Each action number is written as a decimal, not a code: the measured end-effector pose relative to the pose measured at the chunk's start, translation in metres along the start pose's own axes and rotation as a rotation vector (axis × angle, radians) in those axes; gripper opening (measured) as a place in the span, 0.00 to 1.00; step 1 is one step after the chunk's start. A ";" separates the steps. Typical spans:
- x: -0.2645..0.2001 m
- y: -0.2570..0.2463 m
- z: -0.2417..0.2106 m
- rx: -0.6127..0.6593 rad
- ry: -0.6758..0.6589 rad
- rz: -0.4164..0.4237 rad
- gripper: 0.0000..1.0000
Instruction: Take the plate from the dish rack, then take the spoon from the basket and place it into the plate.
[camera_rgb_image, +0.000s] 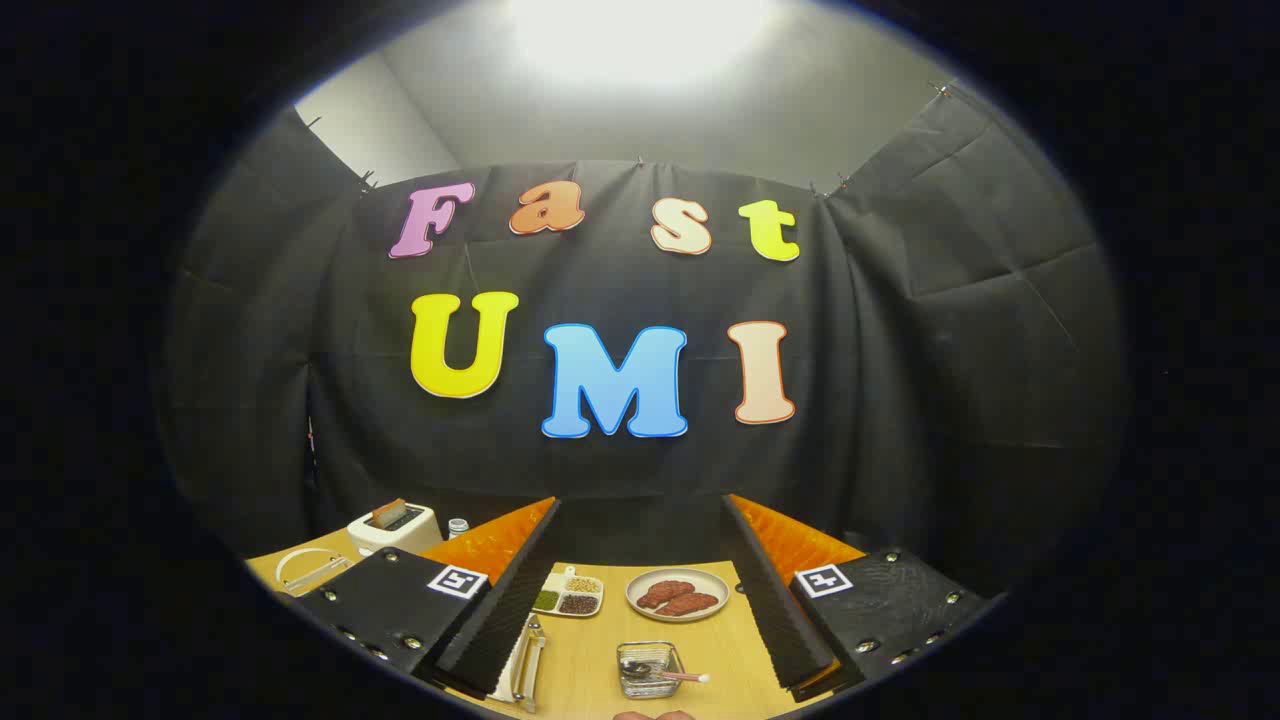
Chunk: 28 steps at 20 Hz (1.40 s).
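Table (590, 680): light wood, running to the black cloth wall at its far edge; bare wood lies open between the fingers.
Gripper (640, 590): one, fingers spread wide, gripping nothing.
Toaster (393, 527): one, far left corner, a small jar (458, 526) beside it.
Plate (677, 594): one, near the far edge, holding reddish food.
Tray (569, 595): one, left of the plate, with sections.
Basket (649, 669): one, nearer than the plate, between the fingers.
Spoon (672, 675): one, lying in the basket, handle poking right.
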<state>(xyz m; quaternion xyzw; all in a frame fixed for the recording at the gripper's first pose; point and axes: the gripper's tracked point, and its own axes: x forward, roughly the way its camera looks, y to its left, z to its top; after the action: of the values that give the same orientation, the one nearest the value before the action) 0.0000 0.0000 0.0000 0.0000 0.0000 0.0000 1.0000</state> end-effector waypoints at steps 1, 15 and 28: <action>0.001 0.006 -0.002 0.005 0.009 0.002 0.96; 0.015 0.076 -0.023 0.027 0.122 0.071 0.96; 0.040 0.158 -0.117 0.090 0.601 0.197 0.97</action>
<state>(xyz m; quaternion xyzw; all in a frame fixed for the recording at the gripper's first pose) 0.0398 0.1579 -0.1170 0.0441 0.2956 0.0966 0.9494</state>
